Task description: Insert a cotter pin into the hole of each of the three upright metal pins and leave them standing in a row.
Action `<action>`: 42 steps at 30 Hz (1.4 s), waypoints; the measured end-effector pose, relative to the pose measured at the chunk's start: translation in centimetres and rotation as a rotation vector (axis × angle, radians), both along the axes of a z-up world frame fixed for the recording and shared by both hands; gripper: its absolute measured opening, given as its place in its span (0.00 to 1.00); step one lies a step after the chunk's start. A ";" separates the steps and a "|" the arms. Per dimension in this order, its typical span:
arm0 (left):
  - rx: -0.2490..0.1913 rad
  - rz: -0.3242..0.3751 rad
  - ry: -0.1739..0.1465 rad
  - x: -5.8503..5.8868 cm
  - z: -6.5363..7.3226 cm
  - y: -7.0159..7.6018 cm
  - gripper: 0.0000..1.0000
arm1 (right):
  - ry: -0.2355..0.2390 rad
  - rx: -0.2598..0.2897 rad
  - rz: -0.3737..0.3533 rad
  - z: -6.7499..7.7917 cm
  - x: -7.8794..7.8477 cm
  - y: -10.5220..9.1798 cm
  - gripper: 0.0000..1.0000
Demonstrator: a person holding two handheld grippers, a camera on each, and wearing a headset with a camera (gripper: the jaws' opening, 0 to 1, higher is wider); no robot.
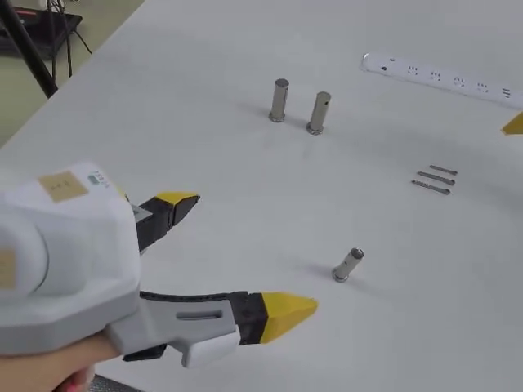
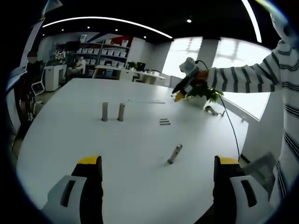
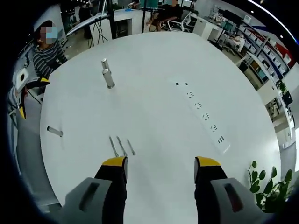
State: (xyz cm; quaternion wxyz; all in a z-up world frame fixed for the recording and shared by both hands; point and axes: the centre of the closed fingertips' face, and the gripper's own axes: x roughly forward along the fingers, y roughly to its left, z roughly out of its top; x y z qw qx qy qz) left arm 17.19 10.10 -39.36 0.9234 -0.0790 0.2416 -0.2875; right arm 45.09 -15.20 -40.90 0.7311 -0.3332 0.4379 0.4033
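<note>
Toppled metal pin [image 1: 348, 265] just ahead of left gripper [image 1: 251, 252], jaws wide apart

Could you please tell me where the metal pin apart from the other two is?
In the head view the lone metal pin lies on its side, right of centre, between the open left tool and the three cotter pins.

The left hand-held gripper [image 1: 233, 253] is held low at the near left, gripped from behind by a hand [image 1: 61, 369], with its yellow-tipped jaws spread wide. The right hand-held gripper [image 3: 161, 163] is likewise seen with its jaws parted. In the left gripper view it is raised and carried on an outstretched arm in a striped sleeve [image 2: 247, 77].
</note>
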 end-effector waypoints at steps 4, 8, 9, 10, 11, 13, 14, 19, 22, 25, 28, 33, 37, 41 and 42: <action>0.003 0.007 0.004 0.0 -0.1 0.1 0.99 | 0.034 -0.021 0.055 -1.3 -0.7 0.9 0.47; 0.007 0.011 0.009 0.0 -0.2 0.3 0.99 | 0.065 -0.042 0.099 -2.7 -1.3 1.5 0.39; 0.007 0.013 0.013 -0.1 -0.3 0.3 0.99 | 0.074 -0.048 0.108 -2.5 -1.6 1.8 0.38; 0.007 0.015 0.018 -0.1 -0.3 0.4 0.99 | 0.082 -0.057 0.112 -2.7 -1.7 1.8 0.37; 0.008 0.014 0.017 -0.1 -0.4 0.4 0.99 | 0.093 -0.070 0.118 -3.1 -1.9 1.9 0.36; 0.009 0.014 0.020 -0.1 -0.5 0.4 0.99 | 0.108 -0.086 0.134 -3.9 -2.2 2.0 0.32; 0.009 0.015 0.021 -0.1 -0.5 0.4 0.99 | 0.114 -0.091 0.138 -4.2 -2.4 2.1 0.31; 0.010 0.017 0.026 -0.1 -0.6 0.4 0.99 | 0.169 -0.092 0.207 -5.6 -3.8 3.1 0.23; 0.012 0.018 0.029 -0.2 -0.7 0.4 0.99 | 0.144 -0.124 0.245 -6.4 -3.7 3.6 0.17; 0.012 0.021 0.029 -0.2 -0.6 0.5 0.99 | 0.140 -0.124 0.252 -6.7 -4.0 4.0 0.13; 0.012 0.024 0.030 -0.2 -0.6 0.5 0.99 | 0.157 -0.127 0.262 -7.2 -4.3 4.3 0.12; 0.018 0.026 0.034 -0.4 -0.7 0.7 0.99 | 0.162 -0.161 0.295 -8.0 -4.0 4.0 0.11; 0.018 0.029 0.034 -0.5 -0.6 0.7 0.99 | 0.162 -0.187 0.309 -8.3 -3.9 3.8 0.10; 0.018 0.029 0.037 -0.4 -0.6 0.6 0.99 | 0.170 -0.207 0.318 -8.9 -3.9 3.5 0.08; 0.018 0.029 0.037 -0.4 -0.6 0.6 0.99 | 0.168 -0.220 0.320 -9.1 -3.9 3.3 0.07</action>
